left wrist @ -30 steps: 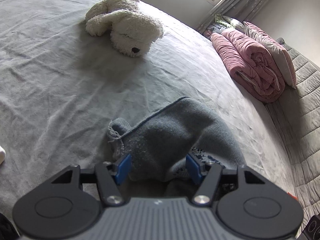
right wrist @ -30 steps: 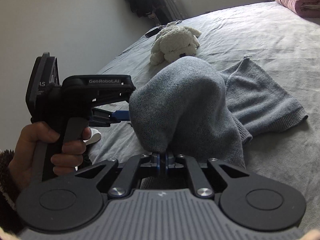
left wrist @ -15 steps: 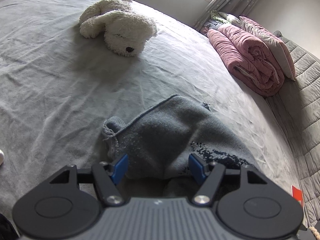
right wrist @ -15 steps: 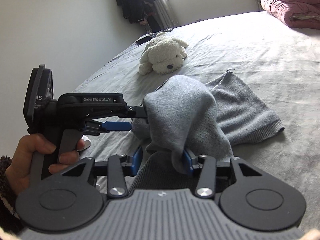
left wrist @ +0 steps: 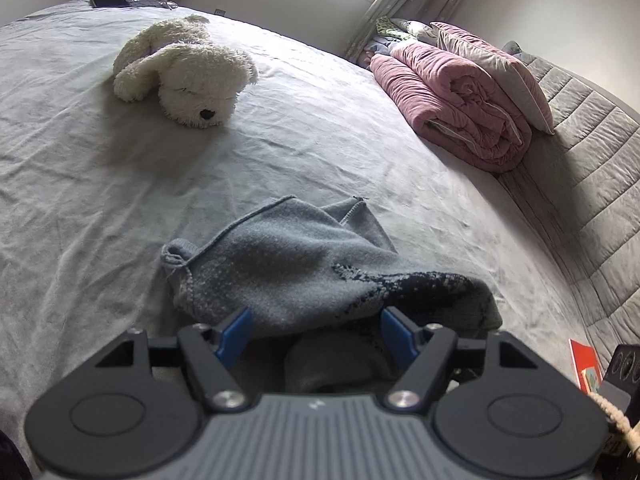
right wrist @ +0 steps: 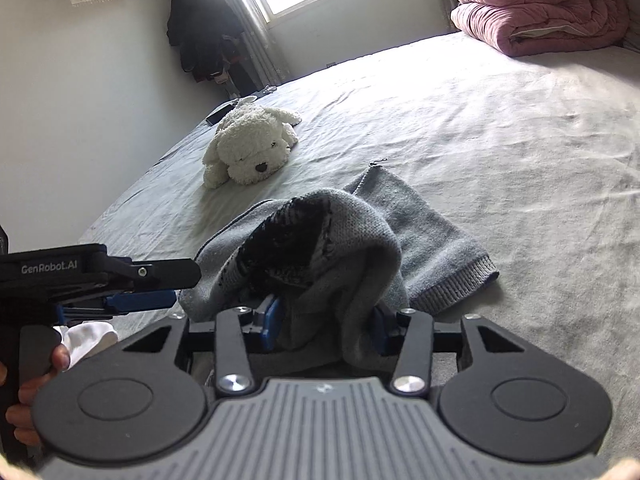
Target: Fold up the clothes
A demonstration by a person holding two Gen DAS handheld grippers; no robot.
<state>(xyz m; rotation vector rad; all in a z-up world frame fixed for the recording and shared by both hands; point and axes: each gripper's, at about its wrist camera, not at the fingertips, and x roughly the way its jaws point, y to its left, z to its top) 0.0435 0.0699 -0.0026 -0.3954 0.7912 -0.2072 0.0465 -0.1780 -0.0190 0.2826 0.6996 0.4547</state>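
Sweater [left wrist: 292,268] lies bunched on the grey bed [left wrist: 80,184], nearer the cameras than the white plush dog [left wrist: 188,76], which rests well apart from it toward the far edge. It is grey knit with a dark patterned patch (the patch shows on the side nearest the right tongs in the left view, and on top of the heap in the right view). One flat part with a ribbed hem spreads out on the bed to the right of the heap [right wrist: 440,240].

The left tongs [left wrist: 316,332] are spread wide, blue pads on either side of the sweater's near edge; cloth lies between them, but neither pad is seen pressing it. In the right view the same tool [right wrist: 152,280] reaches in from the left at the sweater's side, gripped by a hand [right wrist: 28,392] at the frame edge.

The right tongs [right wrist: 326,326] also stand wide apart. A fold of the sweater hangs down between the pads, draped over the tool's front, and I cannot tell whether it touches the right pad, which it partly hides.

Beyond the dog, on the far right of the bed, sits a rolled pink quilt [left wrist: 452,104] with a pillow [left wrist: 496,72] leaning against it. A white cloth [right wrist: 88,340] peeks out below the left tool.
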